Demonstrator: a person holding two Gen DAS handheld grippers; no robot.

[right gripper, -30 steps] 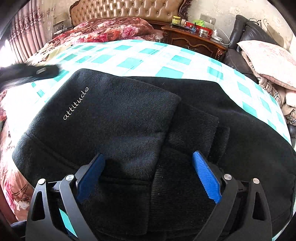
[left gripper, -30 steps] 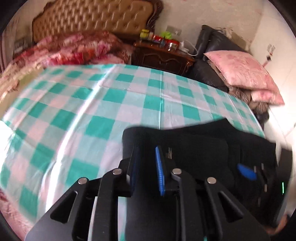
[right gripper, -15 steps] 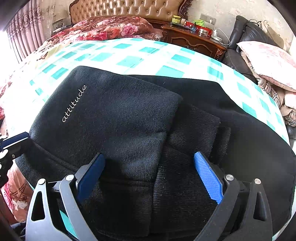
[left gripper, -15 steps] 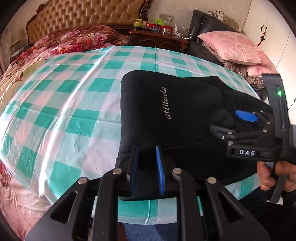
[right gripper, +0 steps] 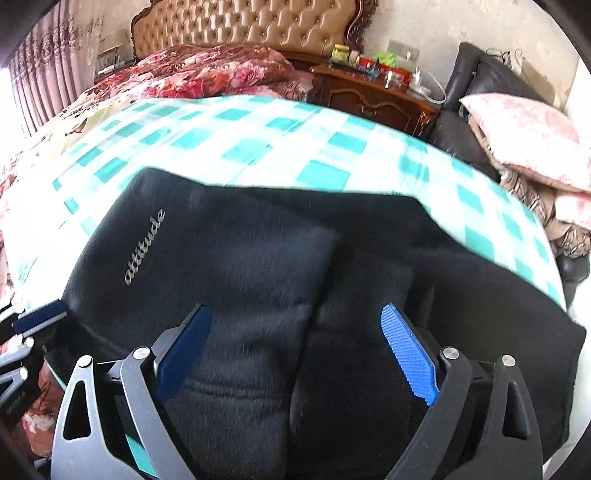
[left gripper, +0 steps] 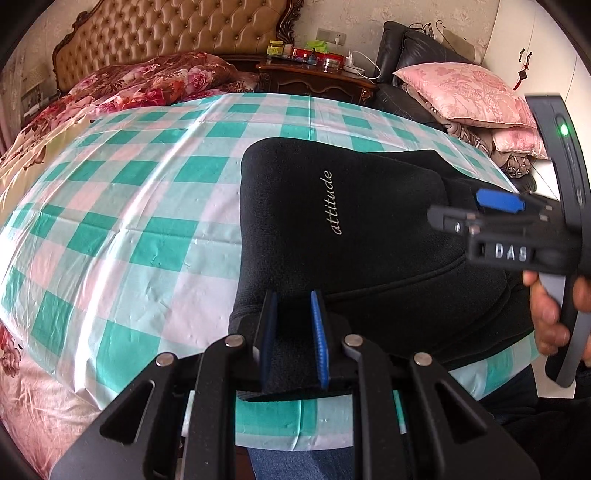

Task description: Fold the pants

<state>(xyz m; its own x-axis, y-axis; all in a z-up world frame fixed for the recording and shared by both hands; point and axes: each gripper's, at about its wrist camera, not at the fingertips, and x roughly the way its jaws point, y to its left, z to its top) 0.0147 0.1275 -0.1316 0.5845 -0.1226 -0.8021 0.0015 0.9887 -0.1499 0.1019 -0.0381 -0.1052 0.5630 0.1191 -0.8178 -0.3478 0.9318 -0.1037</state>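
Note:
Black fleece pants (left gripper: 351, 221) with the word "attitude" lie folded on a green and white checked cloth (left gripper: 147, 206), near its front edge. My left gripper (left gripper: 291, 332) is shut on the pants' near left corner. My right gripper (right gripper: 295, 354) is open wide, its blue pads on either side of a fold in the pants (right gripper: 258, 266), just above the cloth. The right gripper also shows at the right of the left wrist view (left gripper: 498, 201), held by a hand.
The checked cloth covers a bed with a tufted headboard (left gripper: 177, 33) and a floral quilt (left gripper: 147, 81). A wooden nightstand (left gripper: 317, 77) with bottles stands behind. A black chair with pink pillows (left gripper: 465, 96) is at the right.
My left gripper has pulled the pants' corner back toward the front edge, and the fold now lies flat. My right gripper has lifted slightly and stays open.

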